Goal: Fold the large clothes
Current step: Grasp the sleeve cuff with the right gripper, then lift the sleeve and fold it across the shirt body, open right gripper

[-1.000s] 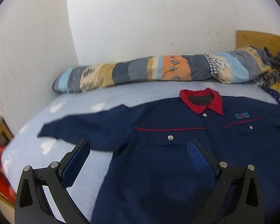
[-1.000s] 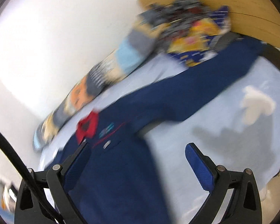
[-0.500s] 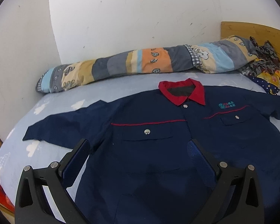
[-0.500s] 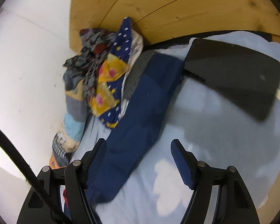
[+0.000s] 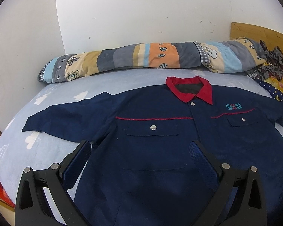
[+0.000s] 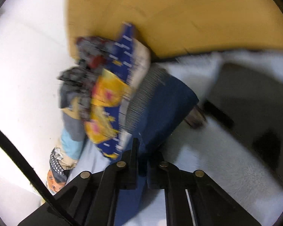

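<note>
Our left gripper (image 5: 141,150) hovers, jaws apart, over the navy jacket (image 5: 160,135) (spread flat). Our right gripper (image 6: 141,162) is clamped on its sleeve (image 6: 160,113).

Bed with pale blue cloud-print sheet (image 5: 52,116), navy jacket (image 5: 160,150) spread flat on it, rolled patchwork quilt (image 5: 141,60) along the wall, crumpled patterned fabric (image 5: 273,77) by the headboard, perhaps clothing

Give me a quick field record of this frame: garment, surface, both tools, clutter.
garment: navy jacket with red collar, front up, spread flat
surface: bed with light blue sheet
left tool: open, over the jacket's lower front, holding nothing
right tool: shut on the jacket's sleeve
clutter: striped quilt roll along the wall; patterned cloth pile by the wooden headboard
</note>
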Demonstrator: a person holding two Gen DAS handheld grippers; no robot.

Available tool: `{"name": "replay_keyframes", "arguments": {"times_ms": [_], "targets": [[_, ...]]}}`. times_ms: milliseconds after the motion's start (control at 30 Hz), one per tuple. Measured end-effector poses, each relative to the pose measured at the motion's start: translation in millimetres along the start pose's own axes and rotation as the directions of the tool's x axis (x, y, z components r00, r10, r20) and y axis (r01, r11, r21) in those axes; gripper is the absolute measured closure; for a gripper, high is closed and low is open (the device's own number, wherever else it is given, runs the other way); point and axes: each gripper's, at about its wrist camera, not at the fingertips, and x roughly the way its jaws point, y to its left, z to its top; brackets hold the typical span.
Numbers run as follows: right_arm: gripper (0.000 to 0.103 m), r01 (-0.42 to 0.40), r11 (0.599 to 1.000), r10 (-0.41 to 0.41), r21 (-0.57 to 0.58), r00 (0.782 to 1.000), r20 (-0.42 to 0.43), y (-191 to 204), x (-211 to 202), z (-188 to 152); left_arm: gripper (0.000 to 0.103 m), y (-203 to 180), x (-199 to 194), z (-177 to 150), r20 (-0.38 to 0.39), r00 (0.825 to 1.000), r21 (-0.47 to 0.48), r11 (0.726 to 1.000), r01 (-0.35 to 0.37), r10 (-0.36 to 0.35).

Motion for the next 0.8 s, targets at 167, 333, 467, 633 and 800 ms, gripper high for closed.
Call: {"name": "replay_keyframes", "arguments": {"times_ms": [167, 333, 467, 633, 800], "targets": [[0.096, -0.084, 0.988, 0.094, -0.130, 0.993, 0.073, 84, -42, 14, 0.000, 7, -10, 3, 0.018, 1.000, -0.023, 1.000, 0.012, -0.012], [0.096, -0.203, 0.941, 0.233, -0.271, 0.969, 0.082, 203, -83, 16, 0.000, 21, -25, 5, 0.052, 0.999, -0.048, 0.999, 0.004, -0.002], [0.096, -0.306, 0.854, 0.350, -0.420, 0.936, 0.030, 320, -116, -19, 0.000, 37, -34, 7, 0.062, 0.998, -0.090, 0.996, 0.008, -0.003], [0.096, -0.434, 0.702, 0.445, -0.565, 0.886, -0.128, 448, -137, -117, 0.000, 63, -49, 9, 0.086, 0.996, -0.152, 0.988, 0.002, 0.012], [0.096, -0.596, 0.543, 0.459, -0.591, 0.800, -0.386, 524, -126, -282, 0.000, 100, -68, 9, 0.121, 0.991, -0.235, 0.972, -0.032, 0.061]]}}
